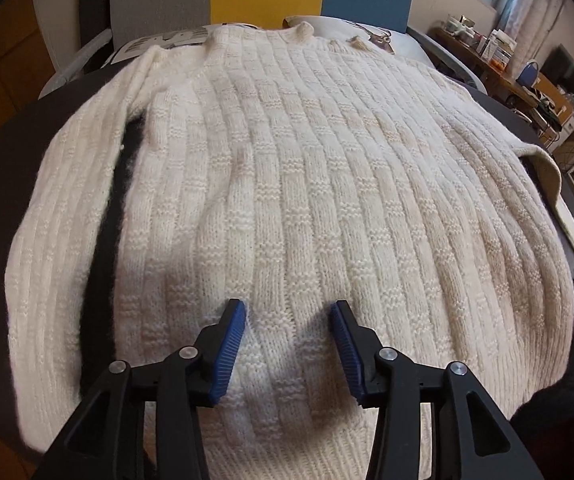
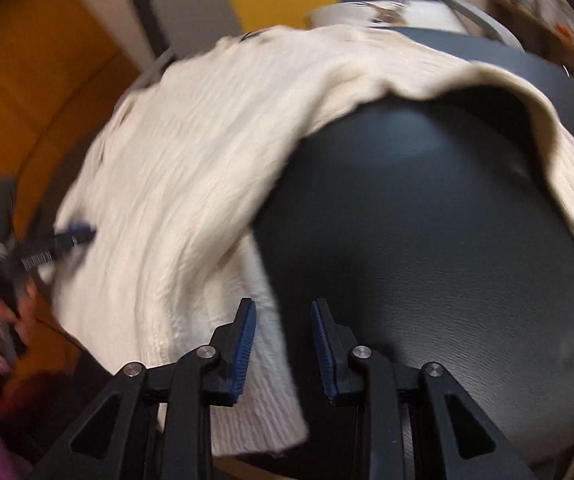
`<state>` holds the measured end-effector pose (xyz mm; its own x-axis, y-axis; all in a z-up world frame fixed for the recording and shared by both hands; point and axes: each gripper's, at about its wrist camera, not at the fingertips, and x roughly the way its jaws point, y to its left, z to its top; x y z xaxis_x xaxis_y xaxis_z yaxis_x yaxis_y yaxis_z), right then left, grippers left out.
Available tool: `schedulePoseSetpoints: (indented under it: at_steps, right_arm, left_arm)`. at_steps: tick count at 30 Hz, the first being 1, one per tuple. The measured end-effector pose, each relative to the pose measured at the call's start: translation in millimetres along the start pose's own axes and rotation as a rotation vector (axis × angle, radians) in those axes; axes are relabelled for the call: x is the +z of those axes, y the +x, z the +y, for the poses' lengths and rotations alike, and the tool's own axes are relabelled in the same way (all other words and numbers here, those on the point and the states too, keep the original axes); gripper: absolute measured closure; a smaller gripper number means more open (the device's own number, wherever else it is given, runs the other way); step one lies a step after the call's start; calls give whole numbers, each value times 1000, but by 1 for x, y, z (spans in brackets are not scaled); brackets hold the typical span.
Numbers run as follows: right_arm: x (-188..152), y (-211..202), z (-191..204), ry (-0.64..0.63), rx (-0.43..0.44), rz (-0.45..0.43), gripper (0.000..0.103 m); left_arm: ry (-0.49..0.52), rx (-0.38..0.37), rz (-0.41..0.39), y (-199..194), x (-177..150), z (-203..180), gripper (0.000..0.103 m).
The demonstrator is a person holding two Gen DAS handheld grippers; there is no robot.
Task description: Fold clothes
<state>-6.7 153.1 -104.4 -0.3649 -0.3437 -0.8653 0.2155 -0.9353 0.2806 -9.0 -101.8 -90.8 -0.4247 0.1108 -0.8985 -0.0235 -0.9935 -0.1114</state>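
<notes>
sweater (image 1: 307, 168) lies flat and spread out on the dark tabletop (image 2: 427, 240). its long way runs from the hem, close to both claws, up to the neck at the far end. left claw (image 1: 290, 354) is released, above the hem part. right claw (image 2: 283, 350) is released too, at the sweater's right bottom corner, so it is nearer that side edge.

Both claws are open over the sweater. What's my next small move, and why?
Probably ease the right claw forward and close on the sweater's hem corner lying between its open pads. The sweater lies flat and unfolded on the dark table, and the left claw holds nothing.
</notes>
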Motion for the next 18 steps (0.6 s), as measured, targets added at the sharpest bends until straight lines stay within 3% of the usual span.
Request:
schedulePoseSetpoints:
  at_steps: [3,5,6,9,12,15,18]
  right_arm:
    - [0,7,19,-91,-61,-19,73]
    - [3,8,19,-69,-50,-16,74]
    - [2,10,18,-58,-34,-6,86]
    - [-1,11,19,-73,-34,9,97]
    - [-4,2,17,-94,-116,-11,98]
    - [-12,-6,2,-56,-131,-3,98]
    - [-20,-13,-13,-19,-145,5,98]
  left_arm:
    - [-10,-5,-4,0,-1,0,50]
    - [-5,0,-7,0,-2,-2,47]
    - [-3,0,-8,0,-2,-3,44]
    - [6,4,-14,2,-3,-8,32]
    - [20,18,-13,4,-4,-13,18]
    - [24,49,-12,7,-5,-17,8]
    - [-40,34,8,13,-3,-7,0]
